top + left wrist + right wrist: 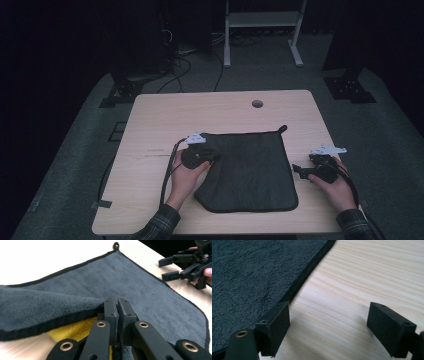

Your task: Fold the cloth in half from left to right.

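Item: dark grey cloth (250, 170) with black edging, lying flat at the middle of the wooden table (150, 125), its hanging loop (283, 129) at the far right corner. Nearest, two plaid-sleeved forearms entered from the near edge. The left gripper (212, 155) had its jaws pinched tight on the cloth's left edge, a fold lifted and carried over the cloth itself; the left gripper view showed the yellow underside (75, 331) beneath the raised flap. The right gripper (299, 171) rested just beside the cloth's right edge, its jaws spread wide with nothing between them, one pad (275, 325) at the black trim. Step judged in hand: folding the left side across toward the right. Next move would call for carrying the pinched edge over to meet the right edge squarely, then letting go.
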Demonstrator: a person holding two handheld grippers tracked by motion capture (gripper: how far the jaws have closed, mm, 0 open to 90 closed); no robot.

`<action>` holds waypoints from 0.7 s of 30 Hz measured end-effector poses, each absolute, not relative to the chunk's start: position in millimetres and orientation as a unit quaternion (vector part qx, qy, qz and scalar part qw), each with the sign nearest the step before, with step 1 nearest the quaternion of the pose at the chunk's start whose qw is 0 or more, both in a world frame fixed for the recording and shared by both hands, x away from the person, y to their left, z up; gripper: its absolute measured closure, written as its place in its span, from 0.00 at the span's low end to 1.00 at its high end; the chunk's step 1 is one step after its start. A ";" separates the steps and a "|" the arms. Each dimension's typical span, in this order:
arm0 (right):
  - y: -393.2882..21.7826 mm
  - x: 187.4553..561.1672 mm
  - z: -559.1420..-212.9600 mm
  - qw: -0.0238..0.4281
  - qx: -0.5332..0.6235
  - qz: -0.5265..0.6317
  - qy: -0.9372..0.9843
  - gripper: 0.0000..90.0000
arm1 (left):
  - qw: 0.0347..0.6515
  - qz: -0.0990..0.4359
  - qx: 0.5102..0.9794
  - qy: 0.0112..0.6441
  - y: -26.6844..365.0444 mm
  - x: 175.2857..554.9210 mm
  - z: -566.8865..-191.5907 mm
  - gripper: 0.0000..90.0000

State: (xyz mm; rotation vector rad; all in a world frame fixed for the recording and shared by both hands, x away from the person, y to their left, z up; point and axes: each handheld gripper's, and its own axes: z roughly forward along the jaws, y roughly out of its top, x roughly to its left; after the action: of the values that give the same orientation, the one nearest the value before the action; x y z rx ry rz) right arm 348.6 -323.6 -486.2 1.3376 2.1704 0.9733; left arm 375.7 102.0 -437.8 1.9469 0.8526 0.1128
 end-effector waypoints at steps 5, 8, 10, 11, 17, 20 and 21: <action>-323.9 348.8 -486.2 0.205 0.478 0.350 0.779 0.19 | 0.488 0.037 0.802 0.342 86.0 378.8 -438.8 0.95; -323.9 348.8 -486.2 0.205 0.478 0.350 0.779 0.19 | 0.491 0.034 0.804 0.334 77.4 380.7 -439.0 0.96; -324.0 348.8 -486.2 0.205 0.478 0.350 0.779 0.19 | 0.491 0.032 0.806 0.329 71.6 382.0 -438.4 0.95; -323.9 348.7 -486.2 0.204 0.478 0.350 0.779 0.19 | 0.493 0.030 0.805 0.330 69.7 382.2 -438.4 0.96; -323.9 348.7 -486.2 0.204 0.478 0.350 0.779 0.19 | 0.495 0.024 0.811 0.312 55.8 385.6 -437.3 0.96; -323.9 348.7 -486.2 0.204 0.478 0.350 0.779 0.19 | 0.497 0.022 0.813 0.303 48.8 386.8 -435.4 0.96; -323.9 348.7 -486.2 0.204 0.478 0.350 0.779 0.19 | 0.498 0.019 0.813 0.301 46.5 386.9 -434.6 0.96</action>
State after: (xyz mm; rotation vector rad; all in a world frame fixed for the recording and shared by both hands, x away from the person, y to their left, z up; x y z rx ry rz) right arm 348.7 -323.9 -486.2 1.3338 2.1732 0.9749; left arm 386.9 46.5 -434.6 1.9667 0.7291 0.0467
